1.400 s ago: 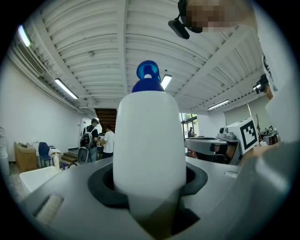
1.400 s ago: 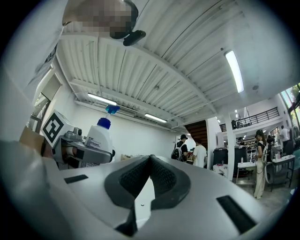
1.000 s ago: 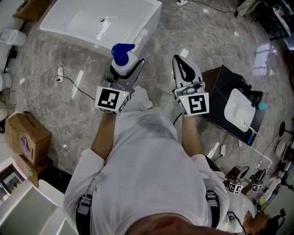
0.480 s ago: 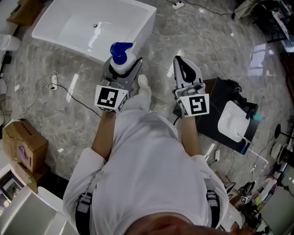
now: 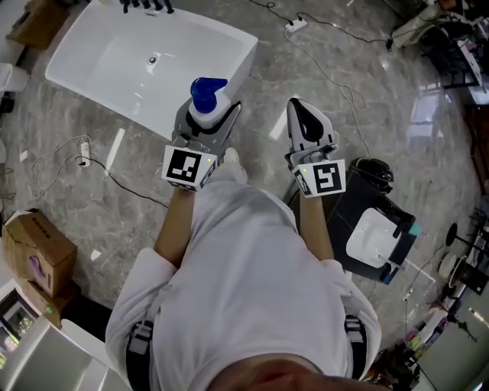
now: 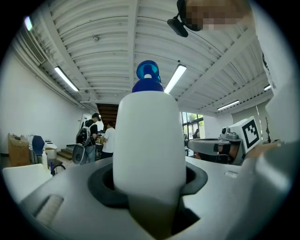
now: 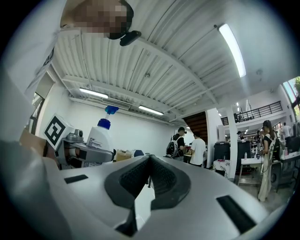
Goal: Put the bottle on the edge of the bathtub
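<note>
A grey marbled floor (image 5: 263,92) is carrying everything here. A white bathtub (image 5: 114,65) is sitting on it at eleven o'clock, set at a slant. At eight o'clock a cardboard box (image 5: 34,246) is resting near the frame's edge. A white plug (image 5: 83,144) is lying at nine o'clock, its thin dark cable trailing across the stone. A white power strip (image 5: 296,24) is lying at one o'clock, and a black board (image 5: 345,218) is lying at four o'clock.

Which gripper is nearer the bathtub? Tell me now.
Left. The left gripper, shut on the bottle, sits beside a corner of the bathtub; the right gripper is farther off, over the floor.
</note>
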Action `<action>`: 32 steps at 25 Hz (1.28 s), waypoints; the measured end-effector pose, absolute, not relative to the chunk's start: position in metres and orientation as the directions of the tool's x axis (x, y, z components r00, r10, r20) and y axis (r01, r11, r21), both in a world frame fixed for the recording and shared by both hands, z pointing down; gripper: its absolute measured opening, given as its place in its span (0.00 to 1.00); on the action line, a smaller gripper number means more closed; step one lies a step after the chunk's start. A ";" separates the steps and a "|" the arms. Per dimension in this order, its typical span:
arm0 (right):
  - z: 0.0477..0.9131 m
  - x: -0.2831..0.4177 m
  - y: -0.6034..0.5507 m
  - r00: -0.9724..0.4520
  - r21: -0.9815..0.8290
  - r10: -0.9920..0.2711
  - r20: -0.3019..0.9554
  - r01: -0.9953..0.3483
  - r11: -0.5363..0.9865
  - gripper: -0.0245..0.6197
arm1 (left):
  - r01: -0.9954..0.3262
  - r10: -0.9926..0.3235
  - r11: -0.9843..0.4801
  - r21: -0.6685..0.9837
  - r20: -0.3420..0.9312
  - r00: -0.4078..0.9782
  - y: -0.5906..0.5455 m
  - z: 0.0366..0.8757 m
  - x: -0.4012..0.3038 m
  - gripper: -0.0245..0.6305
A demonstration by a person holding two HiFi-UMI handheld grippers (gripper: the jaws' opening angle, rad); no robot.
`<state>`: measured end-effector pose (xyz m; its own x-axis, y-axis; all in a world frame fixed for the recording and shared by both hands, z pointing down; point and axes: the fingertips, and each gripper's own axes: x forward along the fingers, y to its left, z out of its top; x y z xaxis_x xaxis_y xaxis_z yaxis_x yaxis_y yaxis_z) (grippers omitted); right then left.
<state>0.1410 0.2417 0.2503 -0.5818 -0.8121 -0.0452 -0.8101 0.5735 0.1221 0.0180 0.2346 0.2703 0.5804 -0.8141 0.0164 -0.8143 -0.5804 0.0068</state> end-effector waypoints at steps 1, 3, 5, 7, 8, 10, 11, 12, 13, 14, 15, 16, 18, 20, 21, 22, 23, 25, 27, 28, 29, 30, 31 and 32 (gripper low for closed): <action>0.251 0.140 0.228 -0.586 0.119 -0.809 -0.042 -0.807 0.578 0.04 | -0.816 -0.816 -0.578 0.011 0.020 0.578 0.222 0.271 0.017 0.41; 0.253 0.138 0.200 -0.596 0.123 -0.803 -0.035 -0.799 0.588 0.04 | -0.817 -0.817 -0.577 0.016 0.019 0.577 0.199 0.272 0.015 0.41; 0.255 0.136 0.172 -0.603 0.124 -0.797 -0.031 -0.793 0.596 0.04 | -0.819 -0.818 -0.574 0.021 0.021 0.574 0.176 0.275 0.014 0.41; 0.259 0.135 0.147 -0.612 0.120 -0.790 -0.023 -0.786 0.606 0.04 | -0.823 -0.822 -0.568 0.022 0.034 0.569 0.154 0.281 0.013 0.41; 0.261 0.134 0.136 -0.618 0.119 -0.786 -0.018 -0.782 0.612 0.04 | -0.825 -0.824 -0.565 0.022 0.041 0.565 0.144 0.283 0.013 0.41; 0.263 0.133 0.117 -0.633 0.121 -0.774 -0.008 -0.769 0.628 0.04 | -0.828 -0.827 -0.559 0.024 0.046 0.560 0.127 0.286 0.012 0.41; 0.264 0.132 0.107 -0.641 0.123 -0.768 -0.005 -0.762 0.636 0.04 | -0.830 -0.829 -0.557 0.024 0.045 0.558 0.119 0.287 0.012 0.41; 0.265 0.132 0.096 -0.647 0.123 -0.762 -0.003 -0.757 0.642 0.04 | -0.831 -0.830 -0.556 0.023 0.045 0.556 0.110 0.287 0.012 0.41; 0.265 0.132 0.084 -0.652 0.121 -0.758 -0.003 -0.753 0.647 0.04 | -0.831 -0.830 -0.556 0.019 0.048 0.556 0.101 0.288 0.012 0.41; 0.266 0.132 0.072 -0.656 0.113 -0.754 -0.005 -0.750 0.652 0.04 | -0.832 -0.830 -0.555 0.014 0.052 0.555 0.091 0.289 0.013 0.41; 0.266 0.133 0.059 -0.660 0.103 -0.751 -0.009 -0.748 0.656 0.04 | -0.833 -0.831 -0.553 0.010 0.056 0.553 0.080 0.290 0.013 0.41; 0.267 0.134 0.046 -0.665 0.092 -0.747 -0.014 -0.745 0.661 0.04 | -0.836 -0.834 -0.549 0.009 0.058 0.548 0.070 0.291 0.013 0.41; 0.270 0.132 0.020 -0.681 0.081 -0.732 -0.022 -0.731 0.678 0.04 | -0.849 -0.847 -0.528 0.015 0.063 0.527 0.048 0.296 0.011 0.41; 0.273 0.129 -0.010 -0.706 0.079 -0.708 -0.026 -0.707 0.702 0.04 | -0.870 -0.868 -0.492 0.020 0.068 0.492 0.022 0.303 0.008 0.41; 0.275 0.128 -0.025 -0.718 0.081 -0.696 -0.027 -0.695 0.714 0.04 | -0.881 -0.878 -0.474 0.021 0.066 0.474 0.008 0.305 0.008 0.41; 0.276 0.127 -0.041 -0.730 0.085 -0.683 -0.028 -0.683 0.726 0.04 | -0.890 -0.888 -0.456 0.021 0.059 0.456 -0.007 0.306 0.007 0.41; 0.277 0.126 -0.056 -0.743 0.091 -0.669 -0.030 -0.669 0.738 0.04 | -0.898 -0.897 -0.439 0.018 0.049 0.439 -0.021 0.305 0.007 0.41; 0.277 0.123 -0.088 -0.771 0.099 -0.635 -0.042 -0.636 0.765 0.04 | -0.915 -0.915 -0.403 0.001 0.024 0.403 -0.051 0.303 0.006 0.41; 0.278 0.121 -0.121 -0.799 0.097 -0.599 -0.057 -0.601 0.793 0.04 | -0.929 -0.929 -0.370 -0.012 0.002 0.370 -0.083 0.302 0.005 0.41; 0.279 0.119 -0.137 -0.812 0.094 -0.580 -0.061 -0.583 0.807 0.04 | -0.935 -0.935 -0.353 -0.010 -0.010 0.353 -0.099 0.302 0.005 0.41; 0.281 0.117 -0.153 -0.826 0.093 -0.560 -0.063 -0.564 0.821 0.04 | -0.942 -0.941 -0.336 -0.003 -0.026 0.336 -0.115 0.301 0.005 0.41; 0.283 0.114 -0.168 -0.840 0.096 -0.539 -0.064 -0.543 0.834 0.04 | -0.947 -0.947 -0.320 0.006 -0.044 0.320 -0.130 0.301 0.005 0.41; 0.285 0.111 -0.182 -0.853 0.101 -0.518 -0.064 -0.522 0.847 0.04 | -0.952 -0.950 -0.307 0.011 -0.058 0.306 -0.145 0.301 0.005 0.41; 0.288 0.108 -0.195 -0.865 0.107 -0.498 -0.063 -0.502 0.858 0.04 | -0.955 -0.953 -0.297 0.010 -0.068 0.296 -0.159 0.304 0.004 0.41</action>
